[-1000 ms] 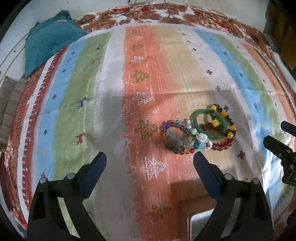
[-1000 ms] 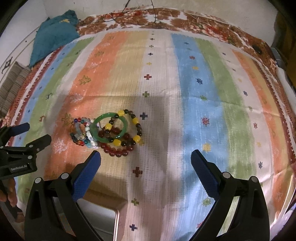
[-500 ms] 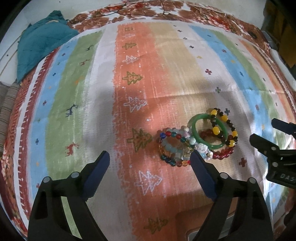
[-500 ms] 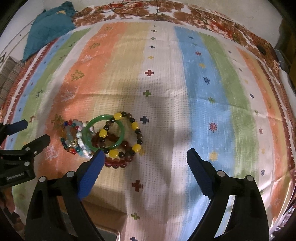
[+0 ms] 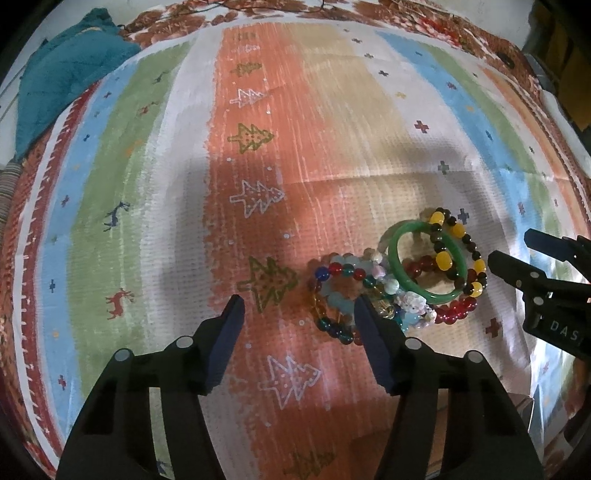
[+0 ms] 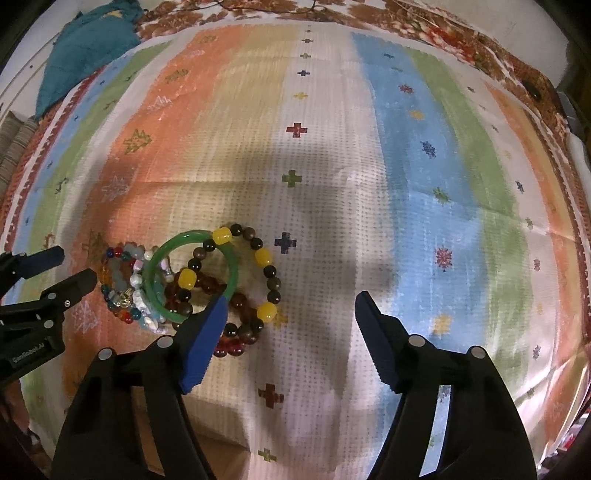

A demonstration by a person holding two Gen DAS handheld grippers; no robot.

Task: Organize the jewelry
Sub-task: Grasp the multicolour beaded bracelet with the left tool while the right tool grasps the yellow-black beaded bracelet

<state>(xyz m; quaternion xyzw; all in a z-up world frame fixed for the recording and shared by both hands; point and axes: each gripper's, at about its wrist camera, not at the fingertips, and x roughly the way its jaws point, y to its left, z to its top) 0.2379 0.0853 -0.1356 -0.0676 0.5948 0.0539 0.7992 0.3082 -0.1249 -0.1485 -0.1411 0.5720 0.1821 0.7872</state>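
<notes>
A pile of bracelets lies on the striped cloth (image 5: 332,147). A green bangle (image 5: 397,269) (image 6: 236,266) rests on top, over a yellow and dark bead bracelet (image 5: 458,230) (image 6: 263,256) and a dark red bead bracelet (image 5: 456,310) (image 6: 231,347). A multicoloured bead bracelet (image 5: 325,273) (image 6: 118,254) lies at the left of the pile. My left gripper (image 5: 299,306) is open and empty, its right finger over the multicoloured bracelet. My right gripper (image 6: 290,299) is open and empty, its left finger over the near edge of the green bangle.
A teal cloth (image 5: 66,74) (image 6: 88,48) lies at the far left corner. A brown floral border runs along the far edge (image 6: 369,18). A box edge shows under the cloth at the near right in the left wrist view (image 5: 532,406).
Both grippers have moved forward and down toward the bracelet pile, which now looks larger and sits nearer the fingertips. The bracelets have not moved.
</notes>
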